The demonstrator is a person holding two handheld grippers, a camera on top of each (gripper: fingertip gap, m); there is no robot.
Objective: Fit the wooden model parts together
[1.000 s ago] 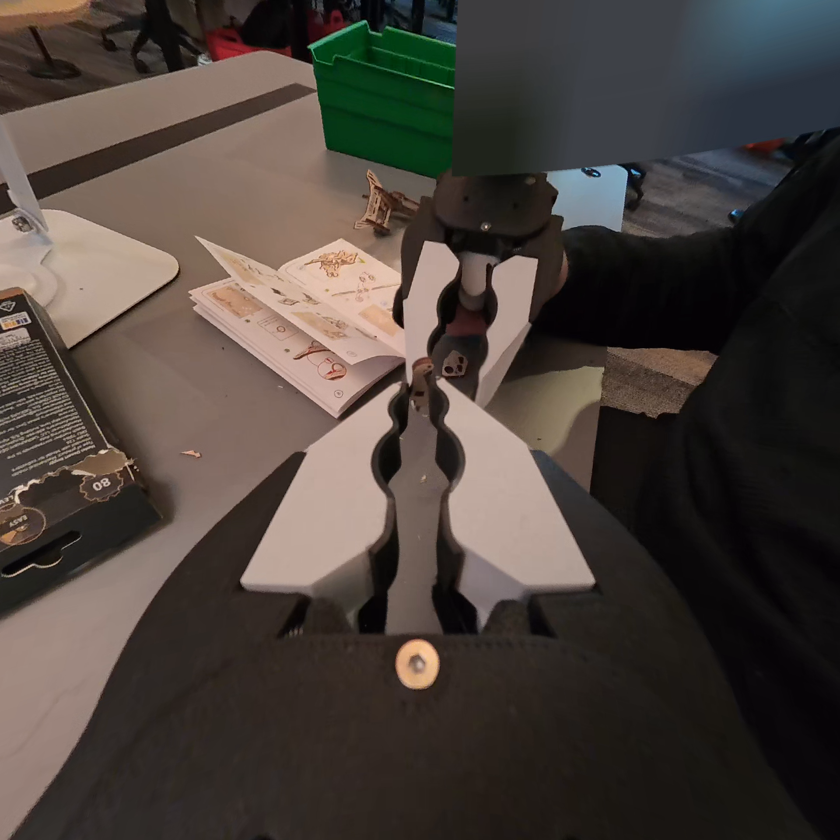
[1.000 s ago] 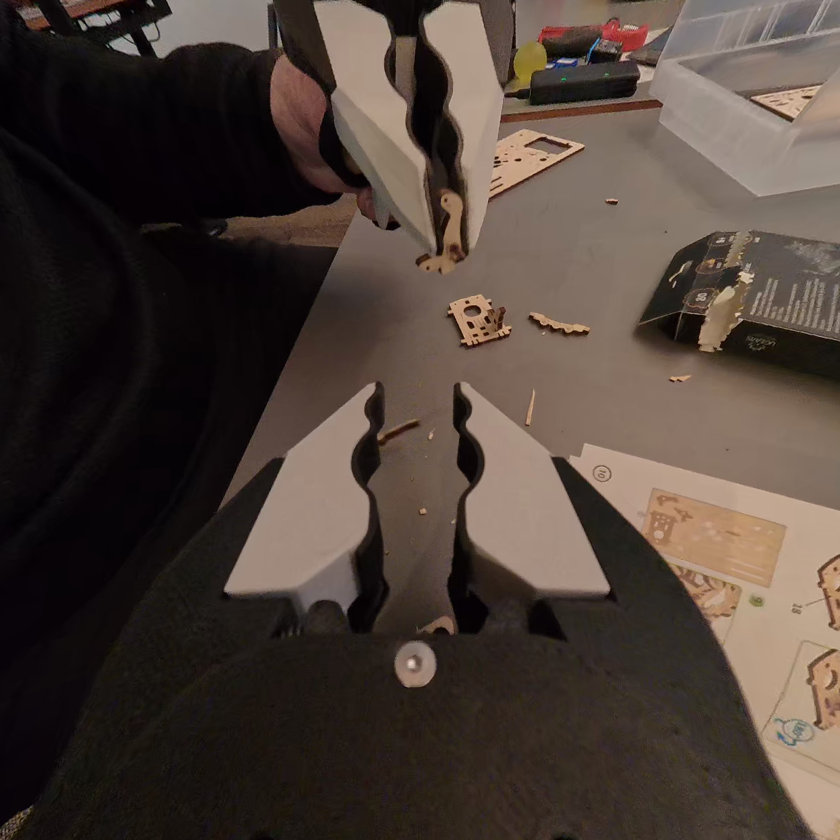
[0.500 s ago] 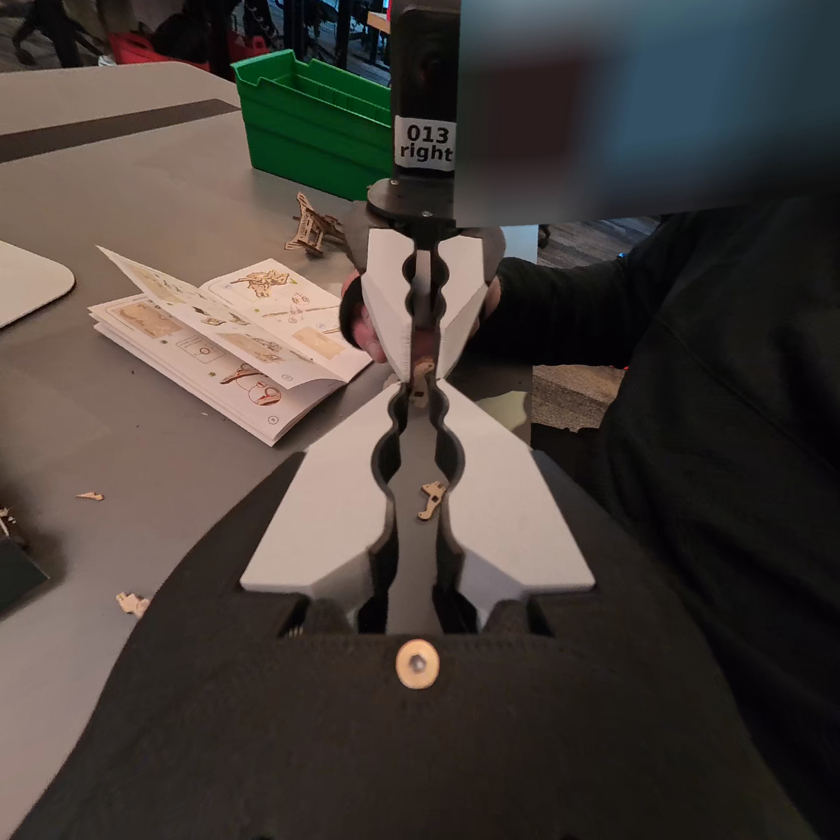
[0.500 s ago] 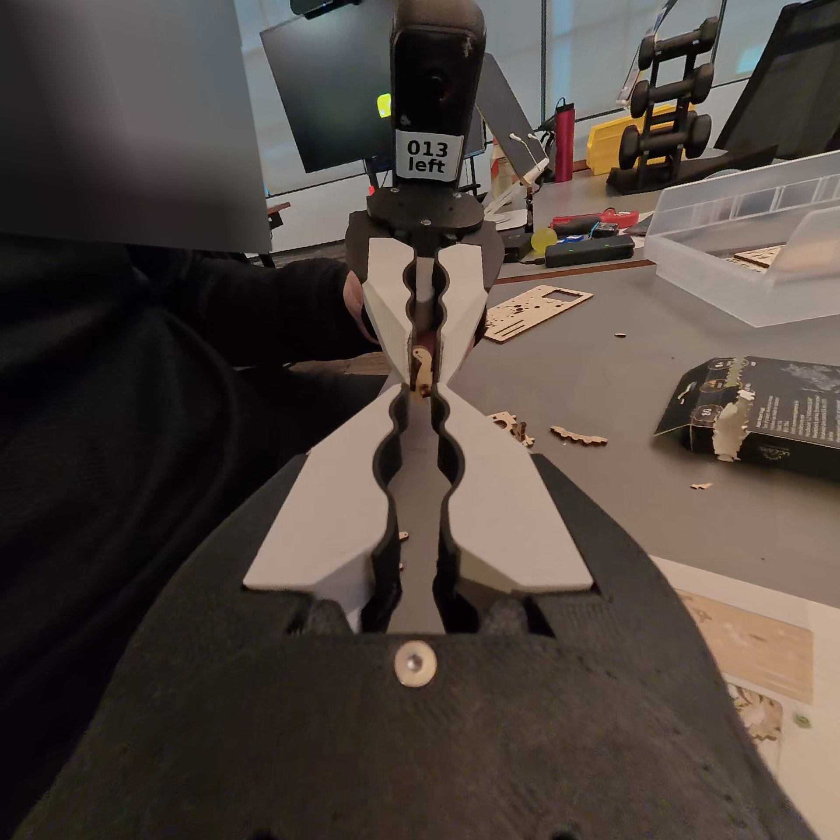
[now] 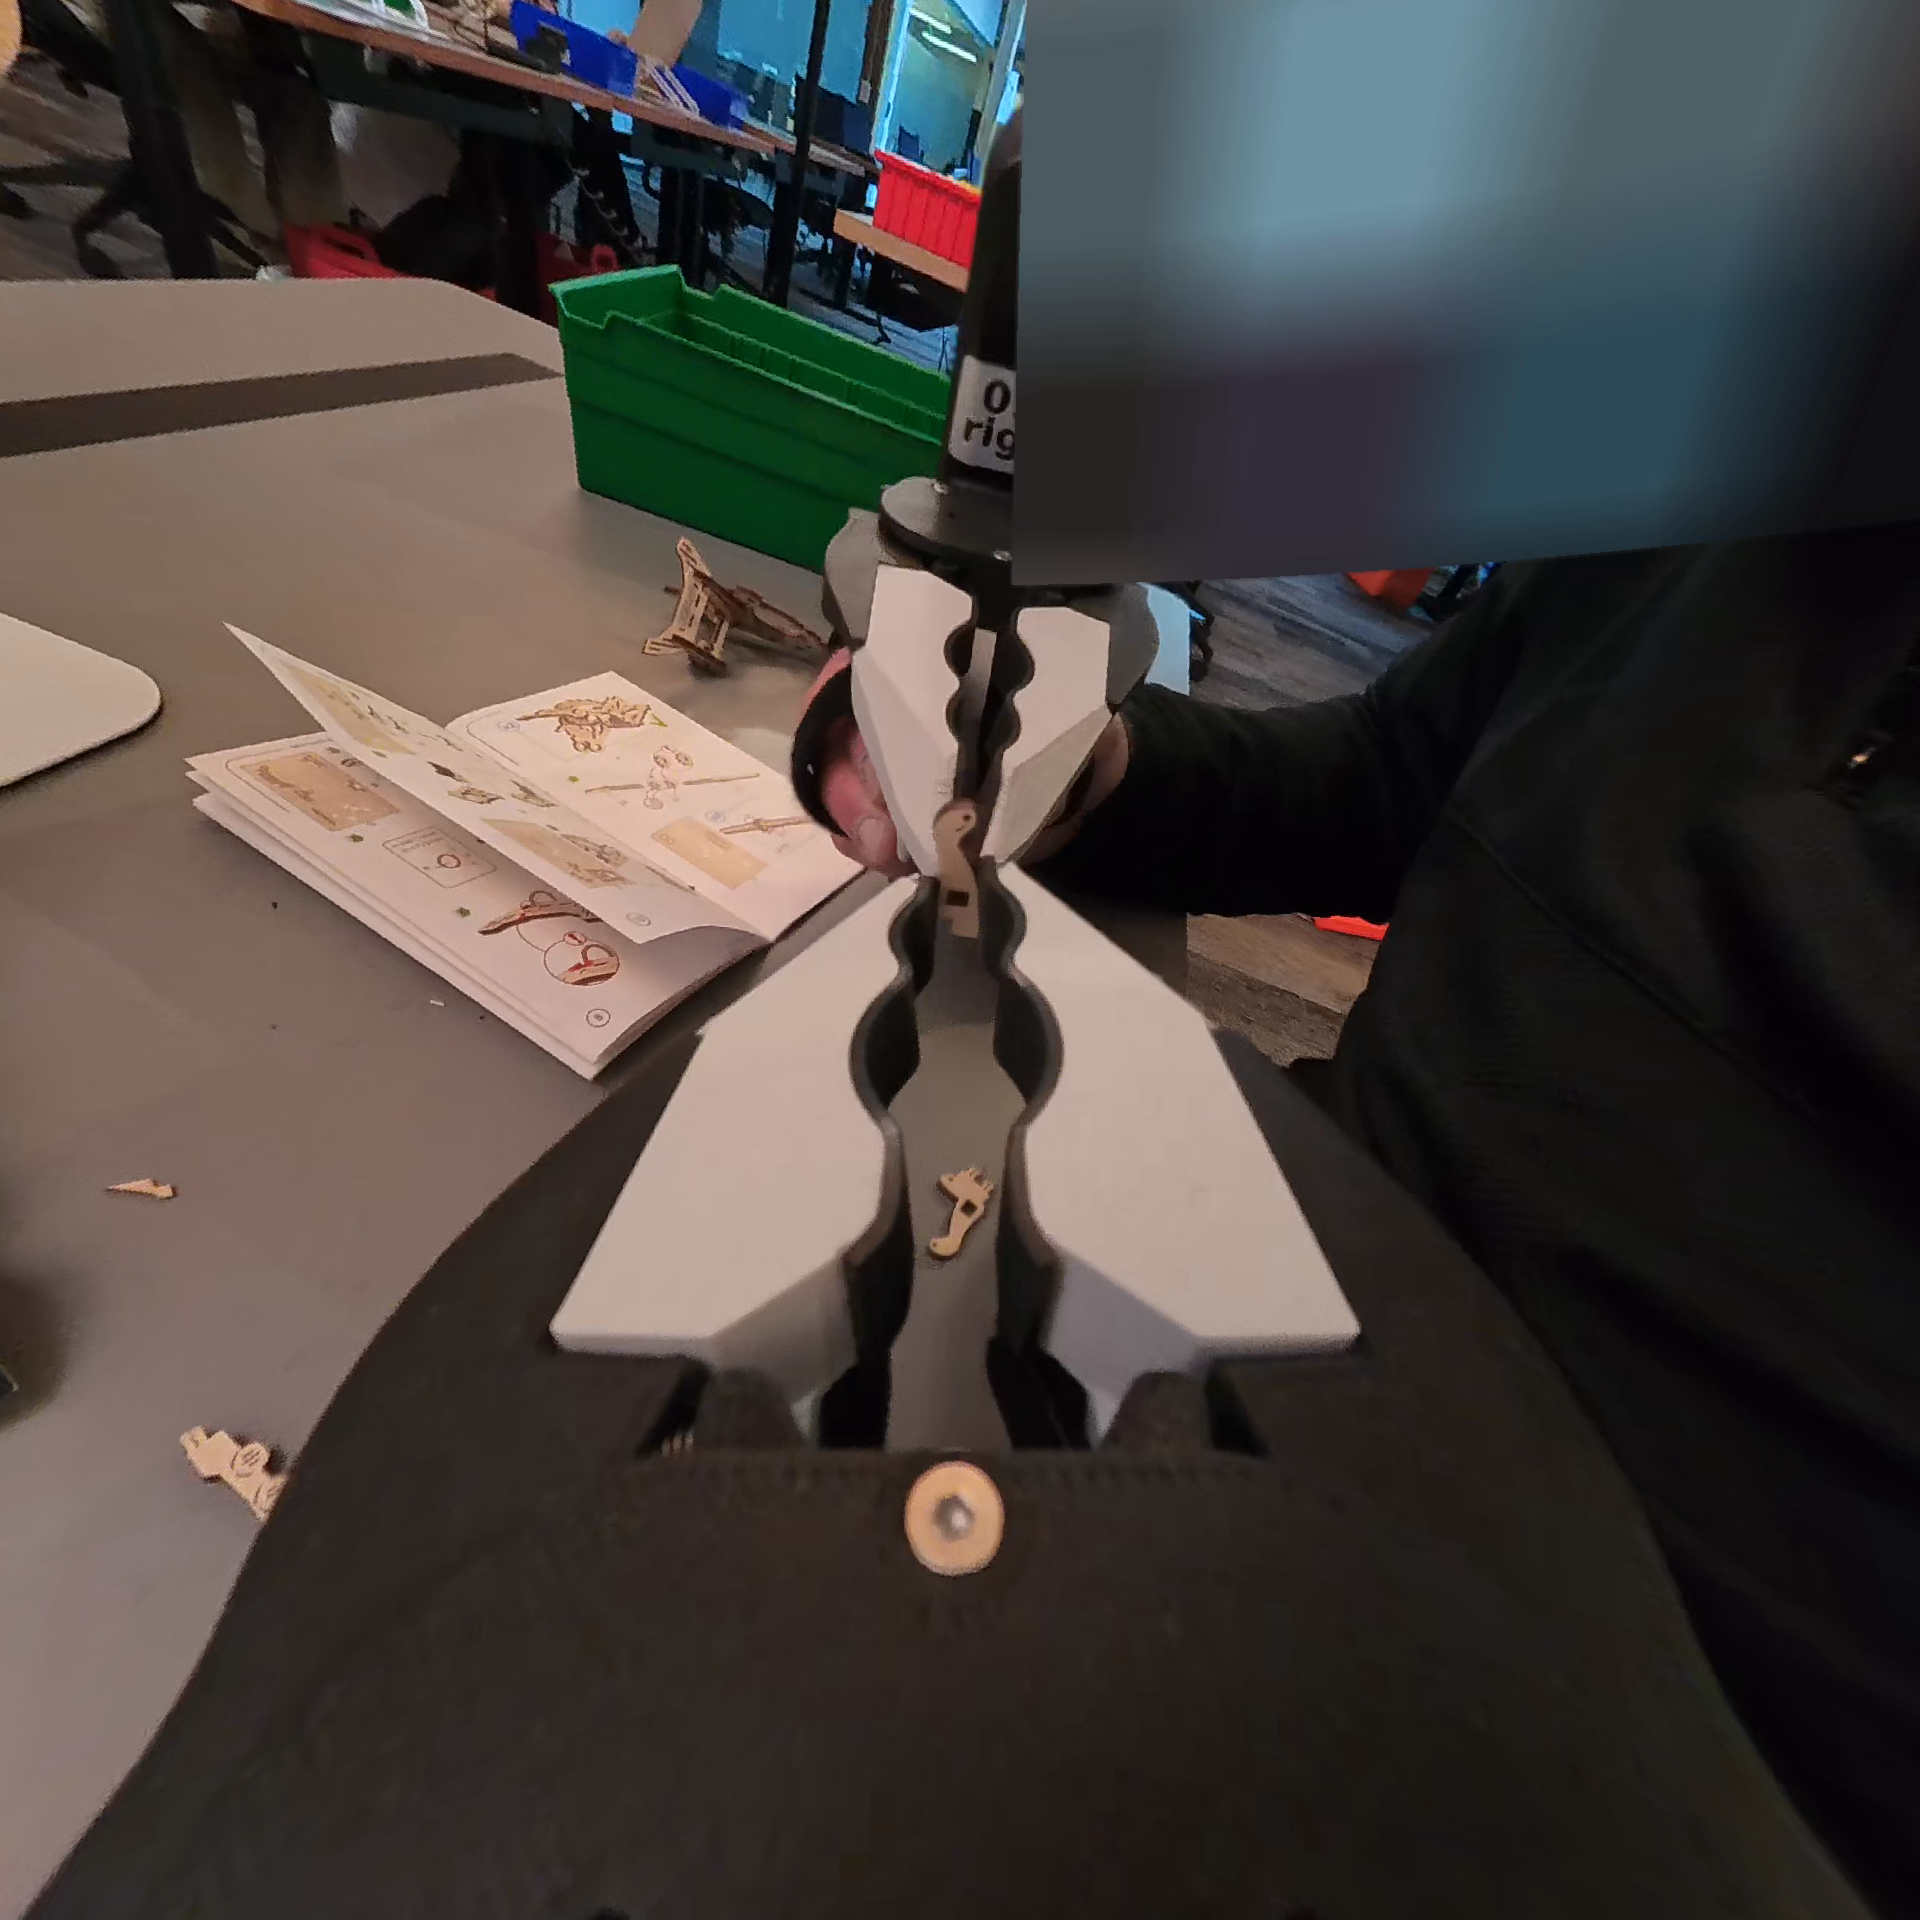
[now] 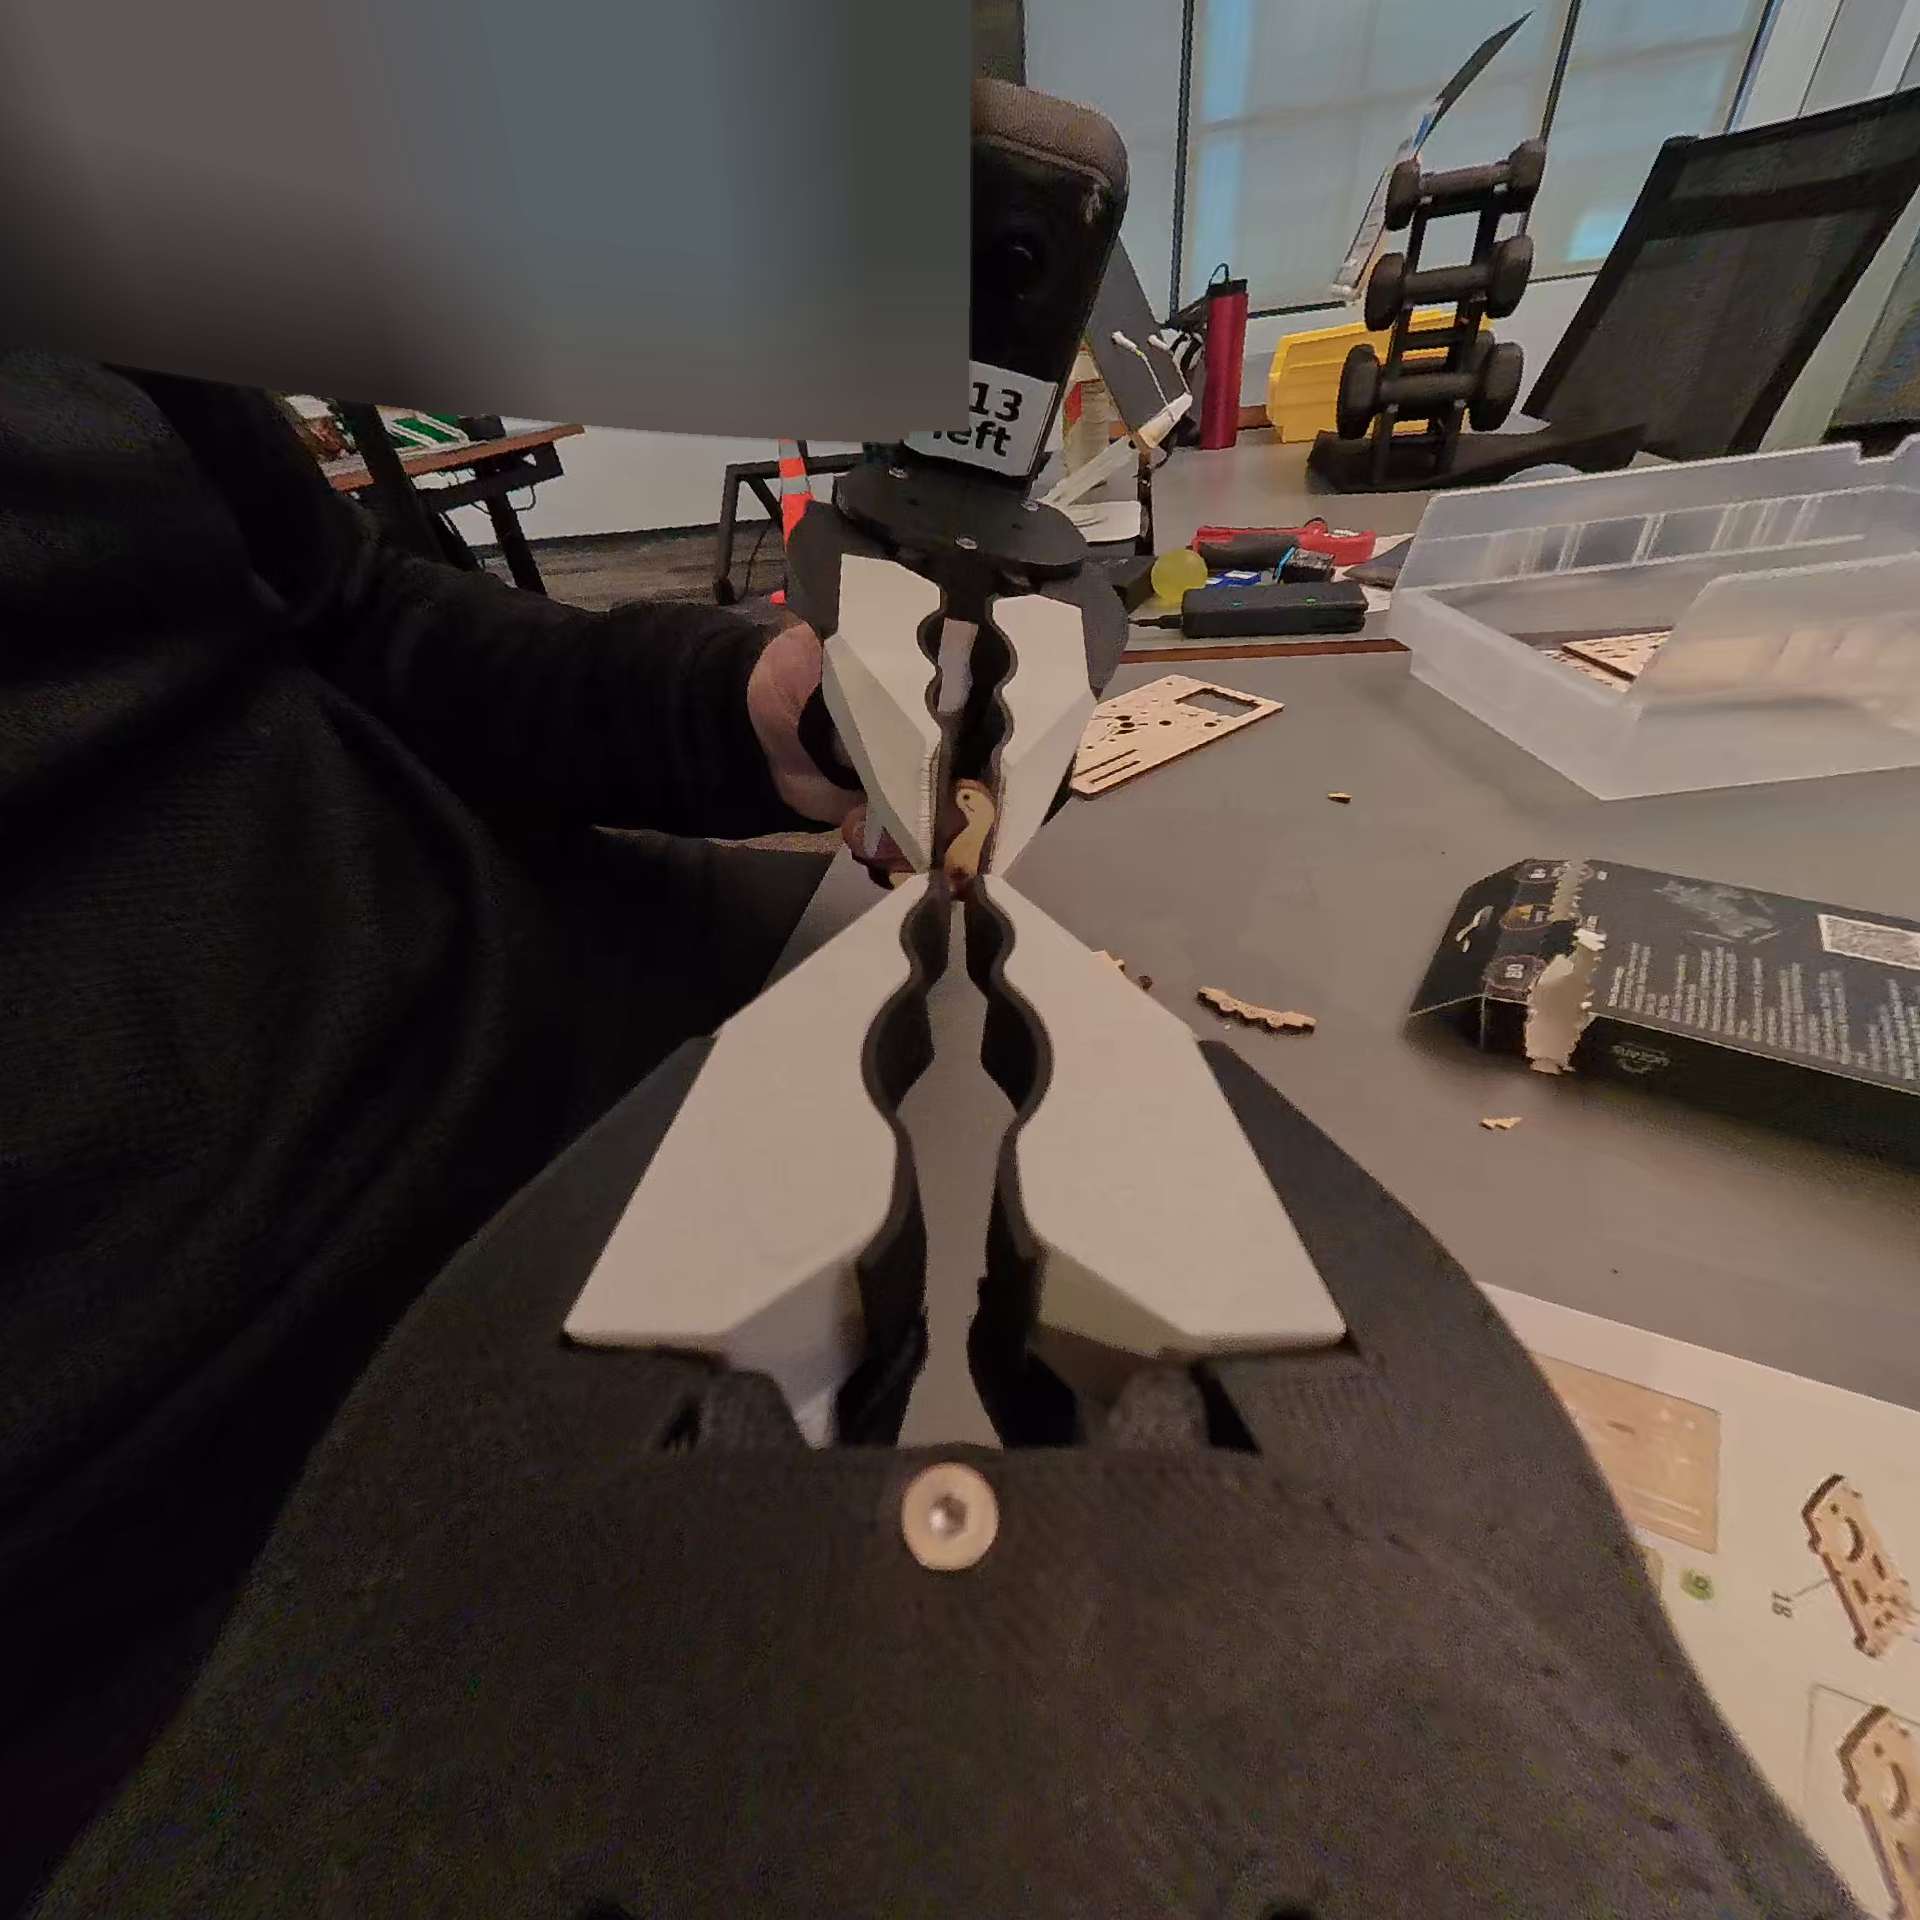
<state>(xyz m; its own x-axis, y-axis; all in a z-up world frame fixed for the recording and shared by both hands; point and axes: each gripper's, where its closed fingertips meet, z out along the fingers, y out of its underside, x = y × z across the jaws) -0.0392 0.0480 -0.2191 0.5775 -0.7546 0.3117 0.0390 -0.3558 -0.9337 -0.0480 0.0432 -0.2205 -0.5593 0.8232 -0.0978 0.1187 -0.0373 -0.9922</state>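
A small pale wooden part [image 5: 958, 868] is held above the grey table [image 5: 312, 1091], pinched at both ends. My left gripper [image 5: 954, 904] is shut on its near end. My right gripper [image 6: 954, 885] faces it tip to tip and is shut on the other end. In the right wrist view the part [image 6: 971, 821] shows between the left gripper's fingers [image 6: 1039, 727]. In the left wrist view the right gripper's fingers [image 5: 904, 707] show beyond my own. Another small wooden piece [image 5: 961, 1210] lies on the table below, seen between the left fingers.
An open instruction booklet [image 5: 499, 831], a partly built wooden model [image 5: 717, 623] and a green bin [image 5: 748, 416] lie to the left. A torn black box [image 6: 1683, 977], a clear plastic case [image 6: 1662, 623], a punched wooden sheet [image 6: 1174, 727] and a wooden strip [image 6: 1257, 1008] lie right. Left and right tips are no more than a few centimetres apart. The small wooden piece [image 5: 961, 1210] is about 12 cm from both grippers' fingertips.
A second ago my right gripper was open, low over the table. It rose to meet the left gripper tip to tip and shut on the part. Both have held still since.
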